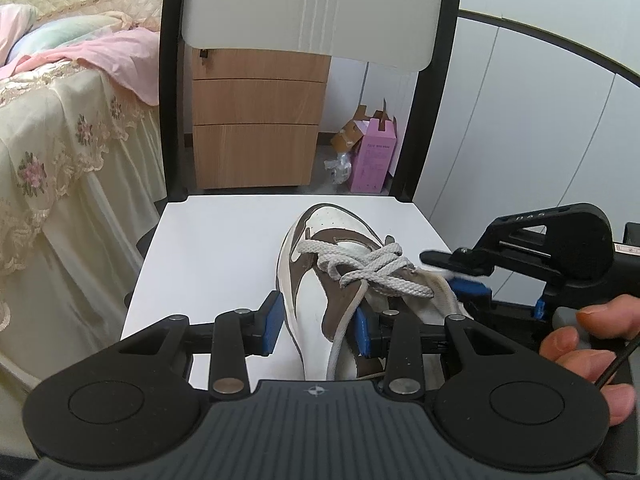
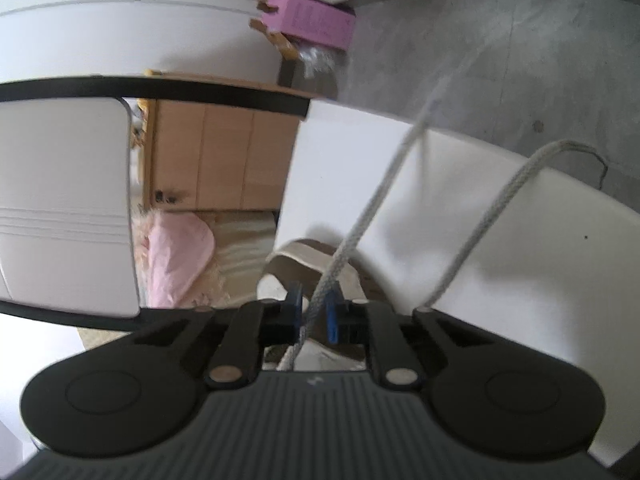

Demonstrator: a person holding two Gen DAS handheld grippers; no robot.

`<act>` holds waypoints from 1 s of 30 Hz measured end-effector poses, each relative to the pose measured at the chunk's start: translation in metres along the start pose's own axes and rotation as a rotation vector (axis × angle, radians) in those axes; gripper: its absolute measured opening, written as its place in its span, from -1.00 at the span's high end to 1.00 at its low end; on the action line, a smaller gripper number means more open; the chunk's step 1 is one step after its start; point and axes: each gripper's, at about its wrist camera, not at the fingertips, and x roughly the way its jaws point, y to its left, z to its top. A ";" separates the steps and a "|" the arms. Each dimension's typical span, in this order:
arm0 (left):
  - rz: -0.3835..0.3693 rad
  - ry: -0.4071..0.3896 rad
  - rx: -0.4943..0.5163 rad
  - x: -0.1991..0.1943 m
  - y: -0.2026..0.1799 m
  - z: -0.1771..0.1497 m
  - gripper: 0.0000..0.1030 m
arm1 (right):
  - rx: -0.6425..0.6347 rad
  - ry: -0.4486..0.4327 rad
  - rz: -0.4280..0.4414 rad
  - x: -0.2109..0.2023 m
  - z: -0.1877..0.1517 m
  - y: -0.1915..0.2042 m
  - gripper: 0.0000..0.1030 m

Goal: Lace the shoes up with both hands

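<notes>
A white and brown sneaker (image 1: 308,292) lies on a white chair seat (image 1: 208,248), toe pointing away, its grey lace (image 1: 372,268) crossed loosely over the tongue. My left gripper (image 1: 318,330) straddles the shoe's near side wall: one blue pad sits against the sole edge, the other inside the collar, pressing it. My right gripper (image 1: 460,276) comes in from the right at the tongue. In the right wrist view its narrow jaws (image 2: 316,314) pinch a lace strand (image 2: 360,224) that runs up and away. A second strand (image 2: 500,216) loops over to the right.
The chair's black-framed white backrest (image 1: 312,4) rises behind the seat. Beyond it stand a wooden drawer unit (image 1: 256,120) and a pink box (image 1: 374,156) on the floor. A bed with floral covers (image 1: 60,140) is on the left. A person's hand (image 1: 588,344) holds the right gripper.
</notes>
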 end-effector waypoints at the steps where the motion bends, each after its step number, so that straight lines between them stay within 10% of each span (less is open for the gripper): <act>1: 0.001 0.001 -0.006 0.000 0.001 0.000 0.12 | -0.002 -0.017 0.011 -0.001 -0.001 0.000 0.84; 30: 0.038 0.035 -0.004 0.007 0.002 -0.015 0.09 | -0.506 -0.281 0.139 -0.063 -0.004 0.121 0.94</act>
